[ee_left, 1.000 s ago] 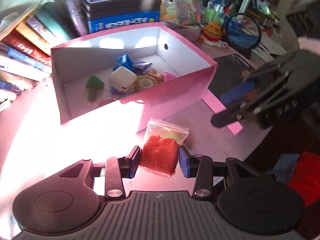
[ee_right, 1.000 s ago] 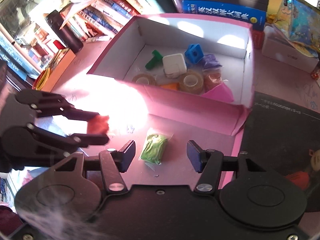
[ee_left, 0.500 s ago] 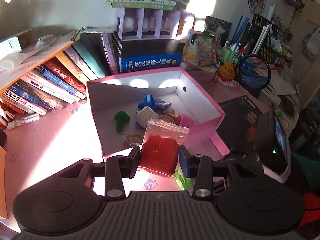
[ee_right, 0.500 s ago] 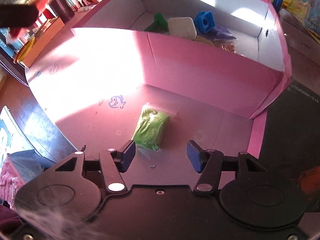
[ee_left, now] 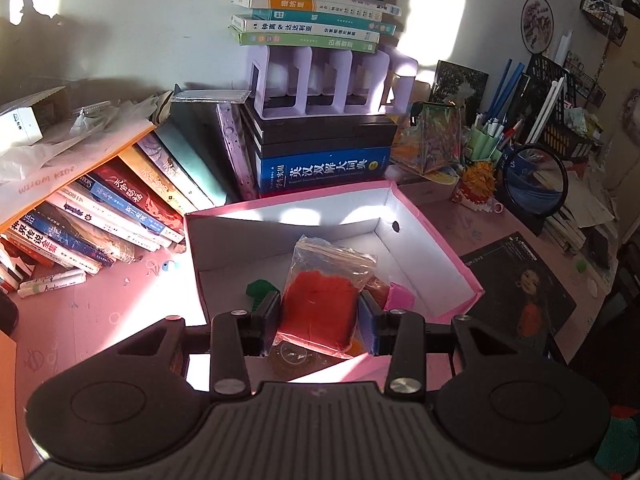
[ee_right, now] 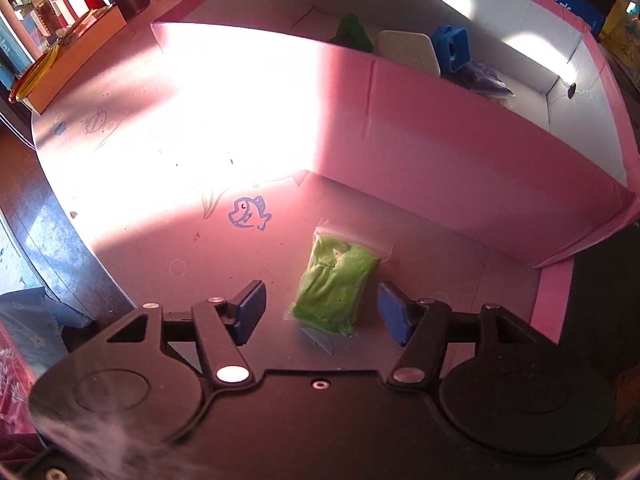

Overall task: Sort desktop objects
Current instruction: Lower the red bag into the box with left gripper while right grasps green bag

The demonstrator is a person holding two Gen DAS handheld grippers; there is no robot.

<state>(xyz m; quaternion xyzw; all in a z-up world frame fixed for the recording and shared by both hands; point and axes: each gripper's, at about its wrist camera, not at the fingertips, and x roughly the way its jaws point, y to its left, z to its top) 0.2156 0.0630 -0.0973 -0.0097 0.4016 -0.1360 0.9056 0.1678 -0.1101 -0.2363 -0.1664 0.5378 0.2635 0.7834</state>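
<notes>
My left gripper is shut on a clear bag of red clay and holds it above the open pink box. Under it I see a green piece, a pink piece and a tape roll. My right gripper is open, low over the pink desk, with a bag of green clay lying between its fingers. In the right wrist view the box holds a white block, a blue block and a purple bag.
Leaning books lie left of the box. A stack of books with a lilac rack stands behind it. A pen holder, a round mirror and a dark photo mat are on the right. The desk edge is left of my right gripper.
My left gripper lifted the red clay bag from the desk and carried it over the box. My right gripper came down closer, so the green clay bag now lies between its open fingers.
</notes>
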